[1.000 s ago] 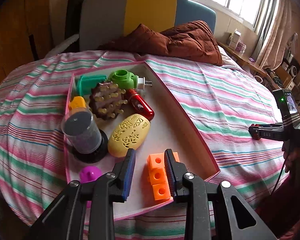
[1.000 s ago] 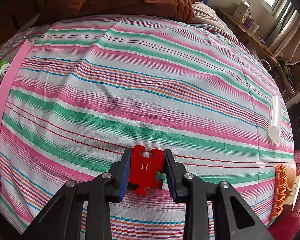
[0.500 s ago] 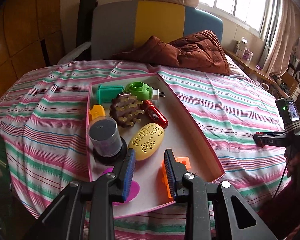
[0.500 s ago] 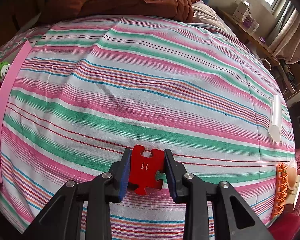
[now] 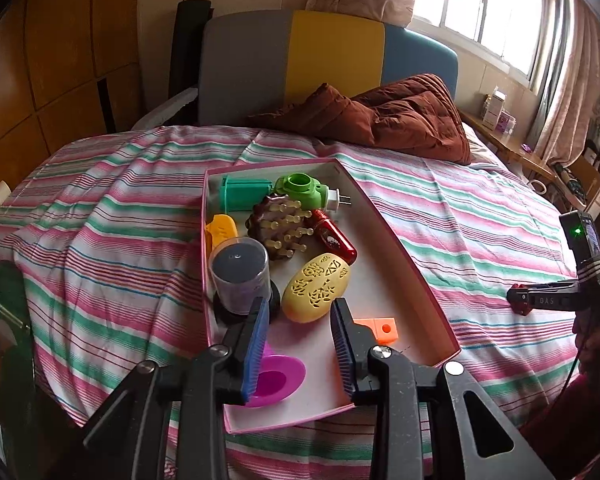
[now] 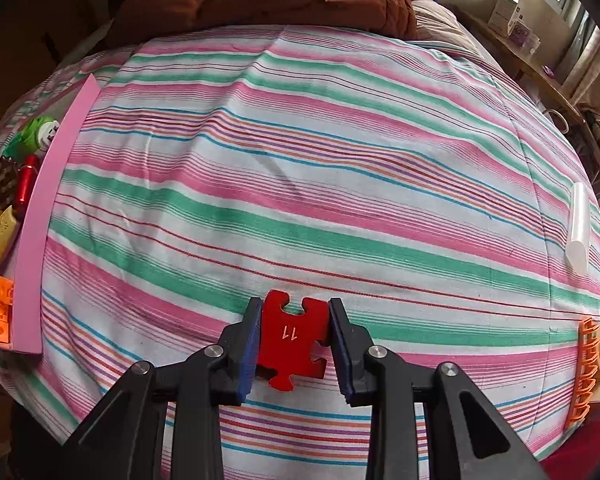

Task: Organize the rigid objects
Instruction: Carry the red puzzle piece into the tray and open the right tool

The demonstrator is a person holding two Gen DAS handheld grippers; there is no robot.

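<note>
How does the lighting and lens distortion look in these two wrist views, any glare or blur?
Left wrist view: the bright window at upper right is blown out to white, the wooden wall at left is dim, and the pink cardboard tray is sharp. Right wrist view: fisheye bulges the striped bedsheet into a dome, corners go black, and the red puzzle piece is crisp.

Two wrist fisheyes, both steeply downward, close over the striped bedspread [image 6: 340, 152], sharing the pink tray [image 5: 404, 248].

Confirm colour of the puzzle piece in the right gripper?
Red, with a white "11" on it. The puzzle piece shows best in the right wrist view.
</note>
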